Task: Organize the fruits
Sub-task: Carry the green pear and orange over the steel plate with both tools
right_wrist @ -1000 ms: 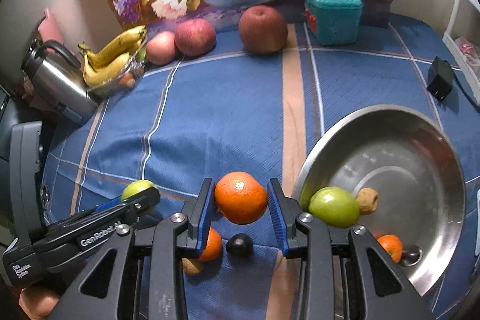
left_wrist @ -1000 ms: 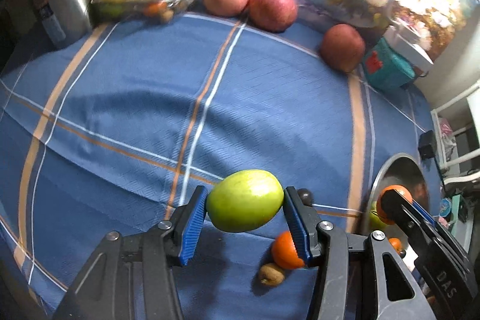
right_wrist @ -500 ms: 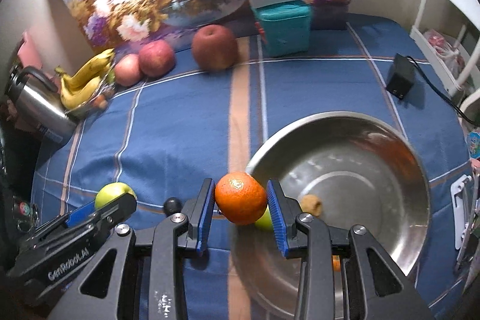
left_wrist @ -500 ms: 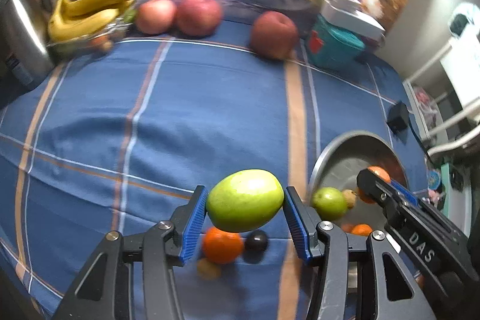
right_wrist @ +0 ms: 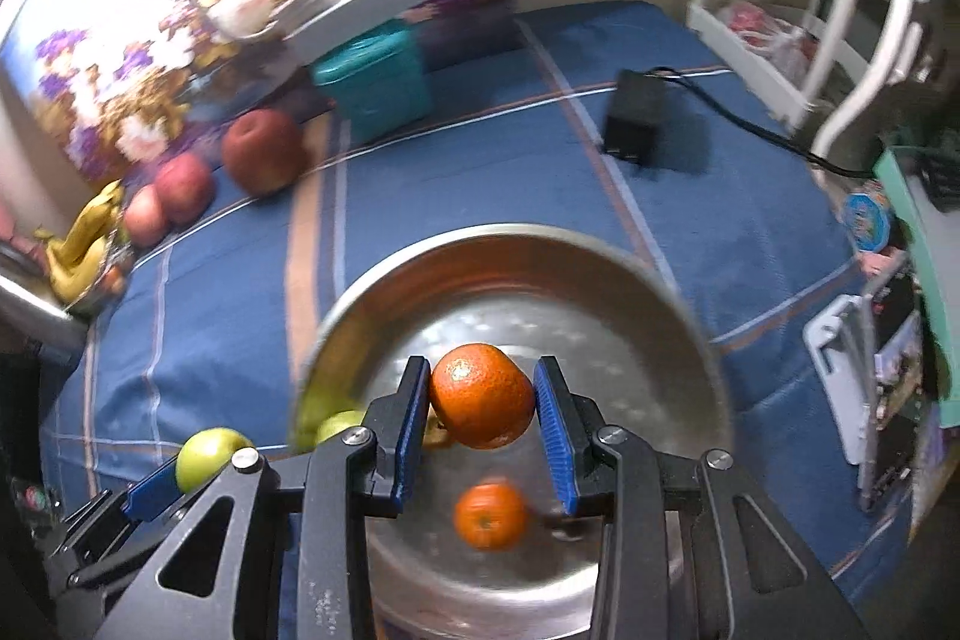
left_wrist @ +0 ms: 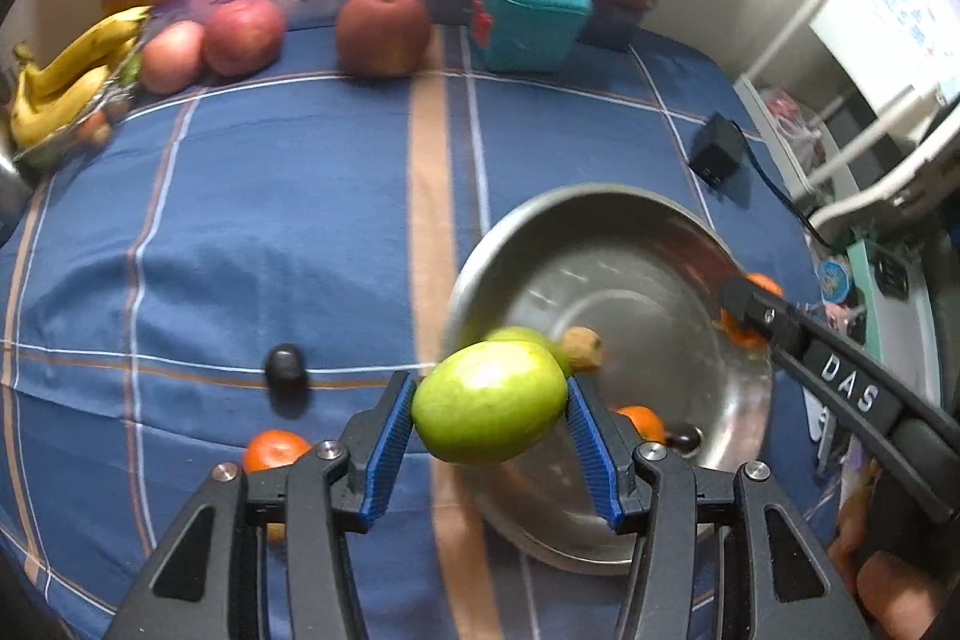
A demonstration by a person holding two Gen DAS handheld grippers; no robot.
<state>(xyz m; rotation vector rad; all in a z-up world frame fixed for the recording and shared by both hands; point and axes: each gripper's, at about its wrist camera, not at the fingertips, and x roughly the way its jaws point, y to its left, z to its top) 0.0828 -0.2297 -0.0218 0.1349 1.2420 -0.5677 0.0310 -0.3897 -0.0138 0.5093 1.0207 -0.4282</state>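
The left gripper (left_wrist: 489,412) clamped a smooth green apple (left_wrist: 489,411) above the near-left rim of the round steel bowl (left_wrist: 648,280). The right gripper (right_wrist: 482,396) pinched a round orange tangerine (right_wrist: 482,396) over the bowl's middle, on the blue striped cloth (left_wrist: 270,196).

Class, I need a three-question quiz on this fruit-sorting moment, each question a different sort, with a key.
1. True or false: the left gripper is shut on a green fruit.
2. What does the right gripper hold? A) banana B) orange C) red apple
3. Fill in: the right gripper's orange hangs over the metal ____.

Key: 1 true; 2 B; 3 bowl.
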